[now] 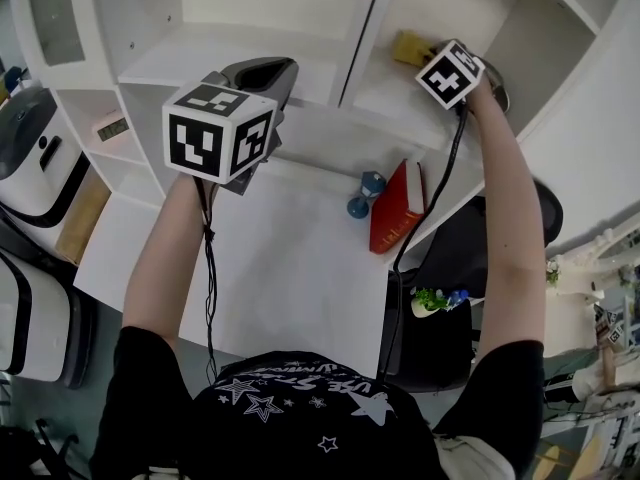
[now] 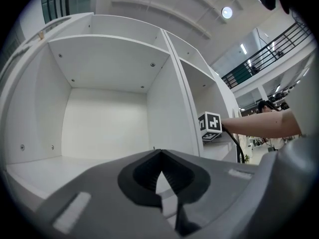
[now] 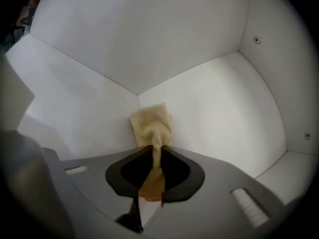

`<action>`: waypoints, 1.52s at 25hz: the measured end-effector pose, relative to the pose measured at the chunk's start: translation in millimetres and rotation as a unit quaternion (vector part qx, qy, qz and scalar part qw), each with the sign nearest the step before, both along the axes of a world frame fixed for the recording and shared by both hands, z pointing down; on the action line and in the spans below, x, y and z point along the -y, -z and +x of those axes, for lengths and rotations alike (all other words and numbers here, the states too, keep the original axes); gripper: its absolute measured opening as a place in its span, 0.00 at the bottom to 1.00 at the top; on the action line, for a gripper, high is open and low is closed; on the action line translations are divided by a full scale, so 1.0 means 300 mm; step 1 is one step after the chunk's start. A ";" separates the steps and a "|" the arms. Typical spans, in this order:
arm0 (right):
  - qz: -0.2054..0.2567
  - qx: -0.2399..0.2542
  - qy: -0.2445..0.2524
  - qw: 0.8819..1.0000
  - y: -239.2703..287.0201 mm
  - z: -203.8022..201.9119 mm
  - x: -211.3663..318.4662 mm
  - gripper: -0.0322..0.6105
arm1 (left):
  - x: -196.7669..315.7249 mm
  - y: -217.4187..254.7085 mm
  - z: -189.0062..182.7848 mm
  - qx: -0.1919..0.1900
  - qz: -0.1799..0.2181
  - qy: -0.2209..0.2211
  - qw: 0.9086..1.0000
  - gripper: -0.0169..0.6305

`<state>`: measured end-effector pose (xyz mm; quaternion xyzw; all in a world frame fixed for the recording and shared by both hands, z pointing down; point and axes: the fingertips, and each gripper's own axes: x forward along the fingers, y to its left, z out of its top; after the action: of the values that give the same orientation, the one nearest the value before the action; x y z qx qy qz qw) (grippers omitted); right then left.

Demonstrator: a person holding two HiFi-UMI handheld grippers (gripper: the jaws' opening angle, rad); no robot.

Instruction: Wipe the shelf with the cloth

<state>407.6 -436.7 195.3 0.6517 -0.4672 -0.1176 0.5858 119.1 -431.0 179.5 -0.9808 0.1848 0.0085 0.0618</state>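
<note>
Head view, shelf (image 1: 250, 53): white, split into compartments by an upright divider.
Head view, left gripper (image 1: 265, 68): held up before the left compartment, touching nothing there.
Head view, right gripper (image 1: 432, 60): reached into the right compartment, the yellow cloth (image 1: 408, 47) at its tip on the shelf board.
Head view, tabletop (image 1: 290, 268): white; a red book (image 1: 397, 208) stands tilted on it with a small blue object (image 1: 366, 194) just beside.
Left gripper view, left gripper (image 2: 161, 153): jaws clenched tip to tip, with nothing between them.
Left gripper view, shelf (image 2: 104, 128): bare left compartment ahead; the right gripper's marker cube (image 2: 210, 126) and the person's arm (image 2: 259, 126) show past the divider.
Right gripper view, right gripper (image 3: 155, 148): jaws pinched on the cloth (image 3: 151, 126).
Right gripper view, cloth: bunched, lying on the shelf (image 3: 224, 113) board close to the back corner.
</note>
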 end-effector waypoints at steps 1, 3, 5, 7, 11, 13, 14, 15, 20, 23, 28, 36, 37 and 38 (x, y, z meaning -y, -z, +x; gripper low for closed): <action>-0.002 0.001 -0.002 1.000 -0.007 0.008 0.003 0.17 | 0.006 0.002 0.001 -0.001 0.000 -0.001 1.000 0.03; -0.005 -0.001 -0.010 1.000 -0.013 0.023 0.002 0.17 | 0.015 0.005 0.002 -0.003 0.000 -0.002 1.000 0.03; -0.011 0.000 -0.013 1.000 -0.016 0.029 0.002 0.17 | 0.019 0.009 0.003 -0.005 0.000 -0.003 1.000 0.03; -0.018 0.005 -0.012 1.000 -0.024 0.027 0.001 0.17 | 0.017 0.009 0.003 -0.006 0.001 -0.005 1.000 0.03; -0.023 0.016 -0.010 1.000 -0.032 0.018 -0.002 0.17 | 0.021 0.004 0.004 -0.007 -0.001 -0.008 1.000 0.03; -0.025 0.020 0.000 0.999 -0.035 0.002 0.000 0.17 | 0.024 0.002 0.008 -0.007 -0.001 -0.011 1.000 0.03; -0.028 0.021 -0.001 0.999 -0.037 -0.001 -0.006 0.17 | 0.023 0.003 0.011 -0.007 0.001 -0.014 1.000 0.03; -0.032 0.019 -0.010 0.999 -0.039 0.003 -0.021 0.17 | 0.021 0.005 0.014 -0.008 0.002 -0.016 1.000 0.03; -0.046 0.018 -0.027 0.998 -0.037 -0.007 -0.076 0.17 | 0.016 0.011 0.020 -0.013 0.007 -0.024 1.000 0.03; -0.050 0.019 -0.024 0.998 -0.037 -0.029 -0.101 0.17 | 0.015 -0.003 0.019 -0.011 0.003 -0.025 1.000 0.03; -0.059 0.019 -0.036 0.997 -0.032 -0.059 -0.176 0.17 | -0.015 -0.020 0.006 -0.010 -0.004 -0.031 0.999 0.03; -0.071 0.038 -0.007 0.997 -0.048 -0.166 -0.259 0.17 | -0.085 -0.060 -0.016 -0.002 -0.008 -0.034 0.999 0.03; -0.074 0.041 -0.002 0.996 -0.053 -0.181 -0.269 0.17 | -0.091 -0.064 -0.018 -0.001 -0.010 -0.034 0.999 0.03; -0.077 0.042 0.003 0.996 -0.057 -0.194 -0.279 0.17 | -0.098 -0.068 -0.018 0.000 -0.011 -0.033 0.999 0.03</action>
<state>349.3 -352.9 212.3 0.6076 -0.5007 -0.0553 0.6141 113.8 -401.7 200.0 -0.9871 0.1520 0.0085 0.0503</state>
